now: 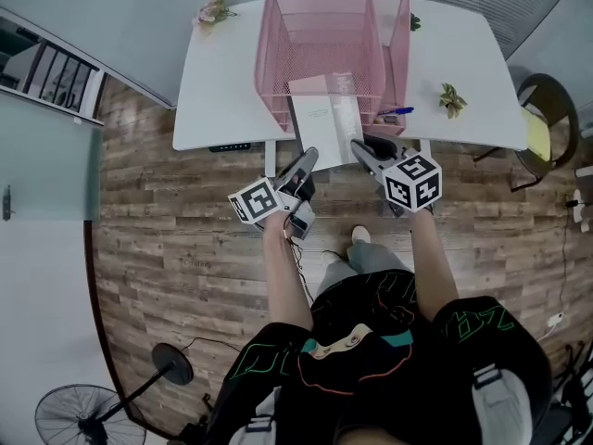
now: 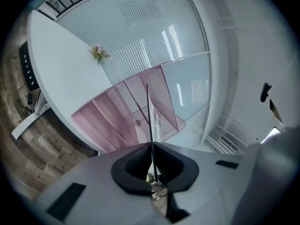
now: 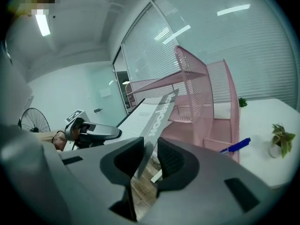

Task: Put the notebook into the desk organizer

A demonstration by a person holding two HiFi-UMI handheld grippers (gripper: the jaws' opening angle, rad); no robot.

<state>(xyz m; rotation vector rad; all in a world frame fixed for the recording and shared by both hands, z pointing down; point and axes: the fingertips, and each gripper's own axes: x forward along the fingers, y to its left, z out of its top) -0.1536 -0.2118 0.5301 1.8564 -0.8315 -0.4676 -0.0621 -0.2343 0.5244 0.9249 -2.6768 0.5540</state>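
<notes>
A white notebook (image 1: 320, 123) with a grey spine strip leans at the desk's front edge, its far end inside the pink mesh desk organizer (image 1: 278, 44). My left gripper (image 1: 309, 160) is shut on the notebook's near left corner; in the left gripper view the jaws (image 2: 151, 146) pinch the notebook (image 2: 149, 111) edge-on, with the organizer (image 2: 108, 121) beyond. My right gripper (image 1: 361, 149) sits at the near right corner. In the right gripper view its jaws (image 3: 150, 154) stand apart, with the notebook (image 3: 150, 116) between them and a gap beside it. The organizer (image 3: 206, 102) rises behind.
The organizer stands on a white desk (image 1: 222, 82). A blue pen (image 1: 397, 112) lies just right of the organizer, and a small plant (image 1: 452, 98) farther right. Flowers (image 1: 213, 9) sit at the back left. A chair (image 1: 547, 109) stands right of the desk, a fan (image 1: 83, 415) on the floor.
</notes>
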